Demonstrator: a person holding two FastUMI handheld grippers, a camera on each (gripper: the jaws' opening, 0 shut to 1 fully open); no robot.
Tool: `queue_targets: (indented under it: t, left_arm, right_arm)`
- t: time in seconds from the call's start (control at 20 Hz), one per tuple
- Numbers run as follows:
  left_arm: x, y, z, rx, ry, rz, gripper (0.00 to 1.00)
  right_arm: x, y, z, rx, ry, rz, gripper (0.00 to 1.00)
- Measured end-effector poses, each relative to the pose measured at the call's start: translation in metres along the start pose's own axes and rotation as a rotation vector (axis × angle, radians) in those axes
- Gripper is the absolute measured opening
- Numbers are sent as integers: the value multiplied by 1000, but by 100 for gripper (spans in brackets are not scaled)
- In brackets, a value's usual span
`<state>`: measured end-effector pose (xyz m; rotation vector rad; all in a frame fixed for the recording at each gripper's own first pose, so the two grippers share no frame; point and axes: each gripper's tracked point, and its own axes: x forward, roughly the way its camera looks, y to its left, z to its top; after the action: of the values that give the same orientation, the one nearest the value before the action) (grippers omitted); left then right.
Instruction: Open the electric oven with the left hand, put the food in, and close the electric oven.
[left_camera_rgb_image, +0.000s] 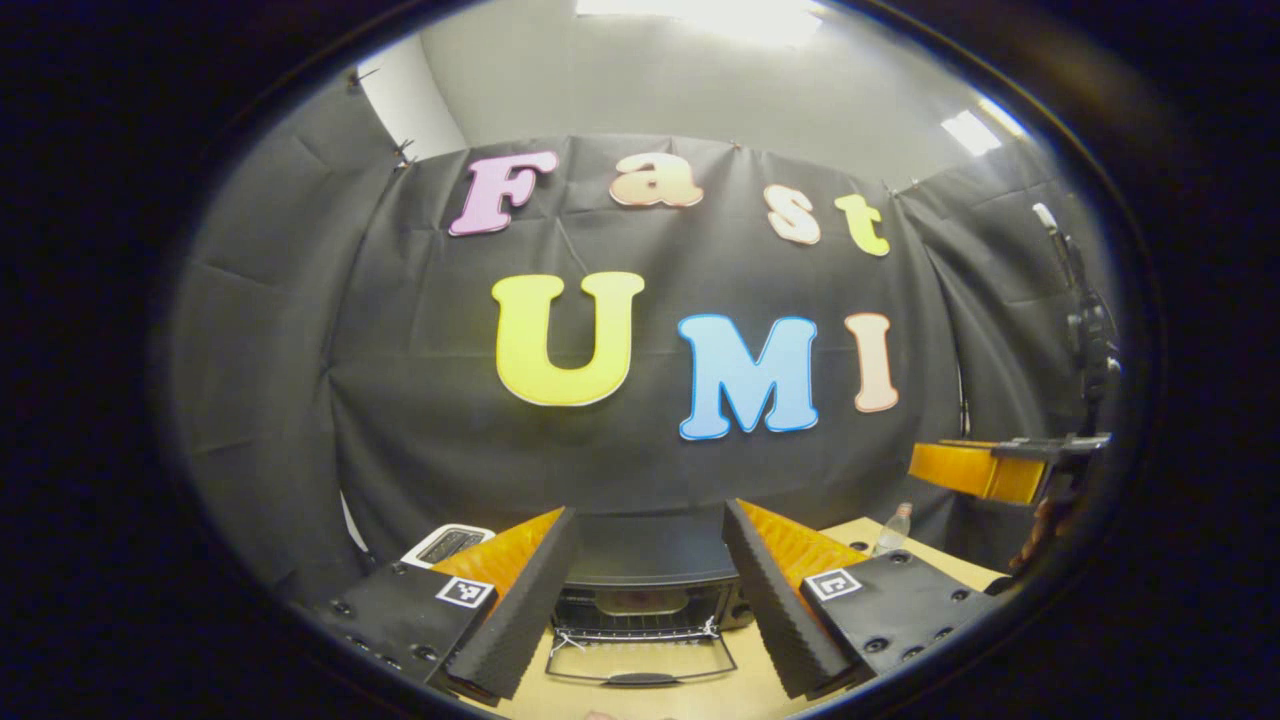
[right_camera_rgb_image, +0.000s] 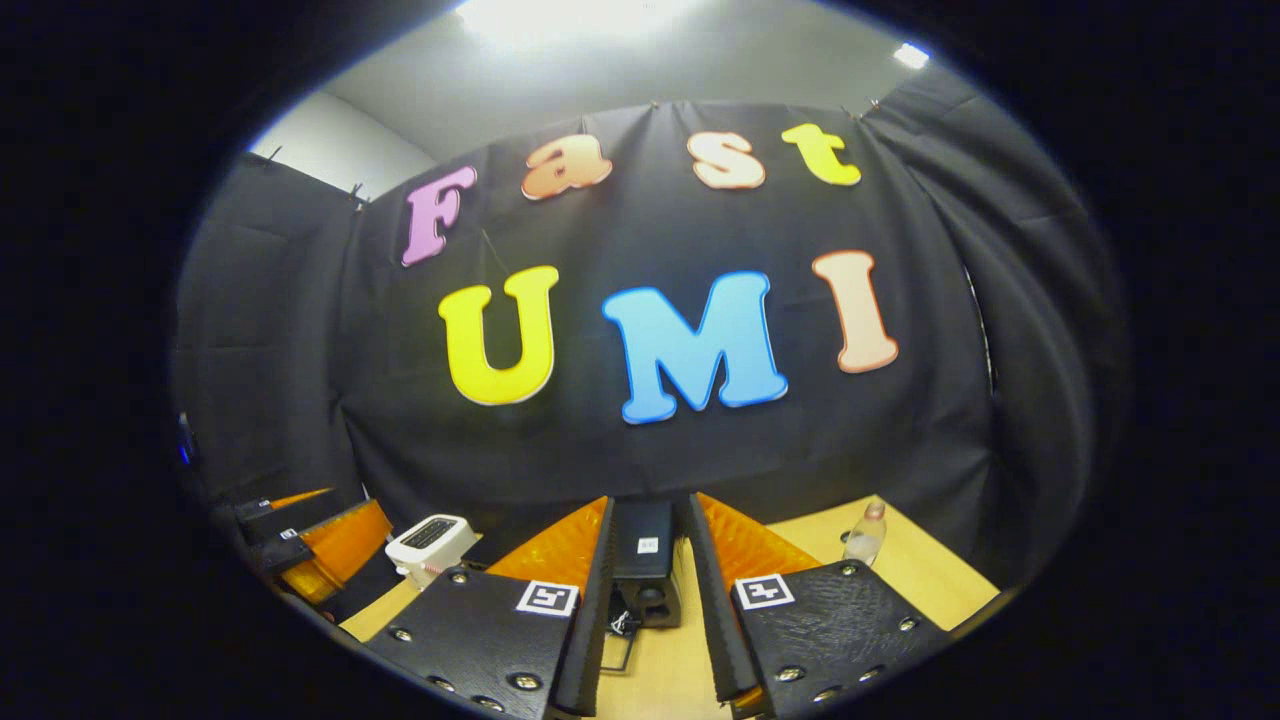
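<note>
Left gripper jaws spread wide, holding nothing, above worktop. Electric oven straight ahead between them, door folded down flat. Right gripper jaws narrowly parted, holding nothing. Toaster left of oven, bottle to right.

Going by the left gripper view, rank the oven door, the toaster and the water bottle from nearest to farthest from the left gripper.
1. Oven door: folded down, straight ahead between the left gripper fingers.
2. Toaster: behind the left finger; close to the bottle's range.
3. Water bottle: back right on the table.
</note>
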<state>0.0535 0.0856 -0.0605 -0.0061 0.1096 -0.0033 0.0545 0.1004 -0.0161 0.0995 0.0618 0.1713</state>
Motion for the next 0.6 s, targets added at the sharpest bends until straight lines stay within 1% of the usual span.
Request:
queue_targets:
  t: [0.1, 0.15, 0.2, 0.25, 0.3, 0.35, 0.4, 0.6]
  left_arm:
    - [4, -8, -10, 17, 29, -4, 100]
    - [7, -13, -20, 15, 56, -8, 97]
    - [10, -17, -31, 7, 89, -13, 91]
    - [12, -18, -42, 0, 113, -15, 100]
    - [14, -21, -52, -5, 139, -26, 91]
    - [17, -26, -66, -10, 179, -41, 92]
    - [20, -27, -84, -11, 228, -49, 100]
    - [28, -25, -151, -13, 441, -62, 100]
  right_arm:
    - [-6, -7, 13, -25, -38, 15, 64]
    - [-9, -9, 15, -28, -43, 27, 75]
    - [-8, -11, 13, -28, -40, 32, 92]
    - [-8, -15, 11, -25, -36, 34, 92]
    - [-7, -19, 10, -20, -32, 36, 92]
    - [-6, -22, 8, -14, -27, 33, 92]
    - [-4, -26, 7, -13, -21, 31, 92]
    - [-1, -42, -3, 0, 5, 12, 92]
